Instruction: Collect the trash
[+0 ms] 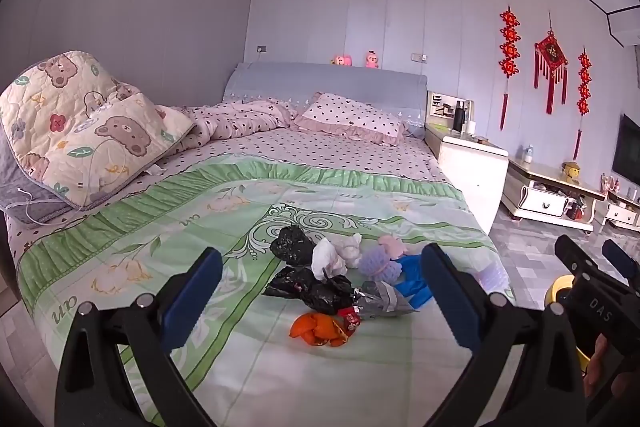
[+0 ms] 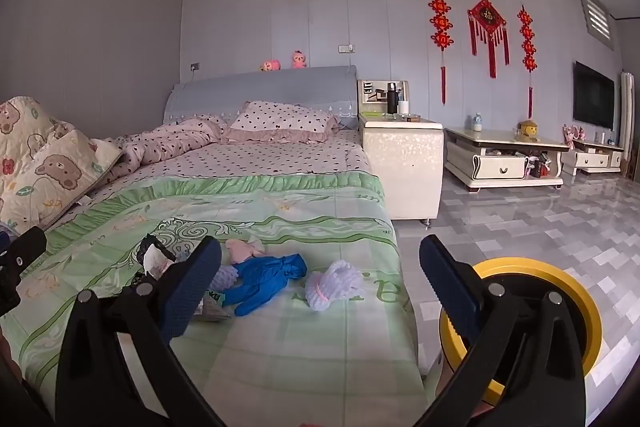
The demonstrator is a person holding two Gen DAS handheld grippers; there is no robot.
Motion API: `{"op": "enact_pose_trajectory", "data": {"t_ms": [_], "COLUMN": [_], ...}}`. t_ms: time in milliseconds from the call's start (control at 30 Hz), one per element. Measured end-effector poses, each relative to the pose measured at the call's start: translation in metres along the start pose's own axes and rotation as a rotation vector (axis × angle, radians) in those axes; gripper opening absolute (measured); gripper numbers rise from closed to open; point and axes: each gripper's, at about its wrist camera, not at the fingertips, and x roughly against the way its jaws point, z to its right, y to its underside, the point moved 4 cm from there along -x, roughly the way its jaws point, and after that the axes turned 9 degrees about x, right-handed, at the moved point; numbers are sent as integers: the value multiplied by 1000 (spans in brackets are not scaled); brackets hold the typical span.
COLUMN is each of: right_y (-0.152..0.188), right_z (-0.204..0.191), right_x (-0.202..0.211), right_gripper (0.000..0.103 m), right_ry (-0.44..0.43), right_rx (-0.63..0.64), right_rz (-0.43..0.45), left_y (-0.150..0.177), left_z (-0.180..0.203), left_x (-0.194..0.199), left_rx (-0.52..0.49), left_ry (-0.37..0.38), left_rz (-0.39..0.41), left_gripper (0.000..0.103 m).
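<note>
Both tools, left tool [image 1: 322, 281] and right tool [image 2: 320, 273], gape wide, empty. Your trash pile [image 1: 340, 279] sits mid-bed [image 1: 248, 367] on the green quilt: light, soft, crinkly. Pinch the orange wrapper [image 1: 318, 330] at a raised fold.

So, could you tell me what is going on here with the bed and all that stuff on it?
A person holds a gripper in each hand over a bed to collect trash. A small pile lies on the green cover: black bags, orange peel, a blue glove, a foam net. The left gripper and right gripper are both open and hold nothing. A yellow-rimmed bin stands on the floor beside the bed. Nothing appears picked up yet.
</note>
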Motion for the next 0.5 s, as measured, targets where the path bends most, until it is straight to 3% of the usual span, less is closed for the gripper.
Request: {"op": "enact_pose_trajectory", "data": {"t_ms": [500], "right_y": [2], "right_z": [-2], "right_x": [-3], "right_gripper": [95], "right_ry": [-4], "right_rx": [-1], "right_rz": [-3], "left_y": [0], "left_z": [-2], "left_x": [-3], "left_rx": [3], "left_ry": [-1], "left_rz": [-3], "left_gripper": [96]}}
